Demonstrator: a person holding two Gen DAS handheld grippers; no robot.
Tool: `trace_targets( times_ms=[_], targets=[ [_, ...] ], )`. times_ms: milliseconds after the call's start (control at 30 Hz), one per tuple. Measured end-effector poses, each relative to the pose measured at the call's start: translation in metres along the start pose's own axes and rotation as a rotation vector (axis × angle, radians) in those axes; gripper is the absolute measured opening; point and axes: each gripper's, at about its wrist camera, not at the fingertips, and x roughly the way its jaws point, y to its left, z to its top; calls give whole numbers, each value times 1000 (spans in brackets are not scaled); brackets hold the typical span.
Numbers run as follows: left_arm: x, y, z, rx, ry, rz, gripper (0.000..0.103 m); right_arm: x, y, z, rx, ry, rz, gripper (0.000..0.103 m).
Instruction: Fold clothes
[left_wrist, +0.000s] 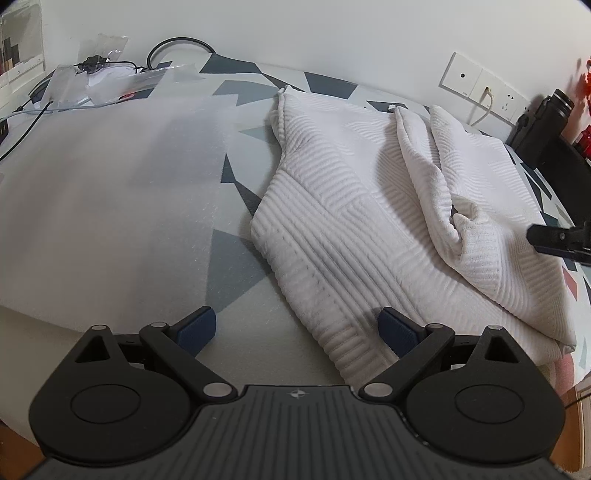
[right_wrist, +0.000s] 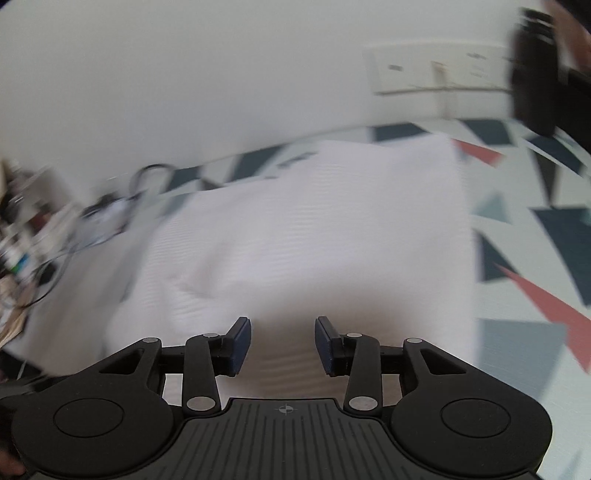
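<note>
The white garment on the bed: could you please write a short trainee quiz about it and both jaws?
1. True or false: the left gripper is clamped on the white garment.
2. The garment's surface is: A smooth, B ribbed, C printed with flowers.
3. What lies between the right gripper's jaws?

Key: 1 false, its jaws stand wide apart, with only the garment's edge between them. 2 B. 3 Nothing gripped; they are open above the garment.

White ribbed garment (left_wrist: 369, 206) – triangle-print sheet (left_wrist: 240, 192), prob. grey/navy.
</note>
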Motion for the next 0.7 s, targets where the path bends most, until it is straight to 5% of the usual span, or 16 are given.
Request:
trace_targets(
  times_ms=[200,367,567,700],
  targets=[
    [1,-6,4,1,7,7,97,-6,-26,-4,29,-12,-63,37],
    [-13,-12,6,-27,-36,-27,97,-18,-37,2,44,-29,-72,48],
    [-34,-38,-2,6,-40,-151,97,-27,-88,48,77,-67,-97,54],
    [-27,-58,-10,-16,-11,-136,95,-10,-125,91,105,-64,-78,61]
  ],
)
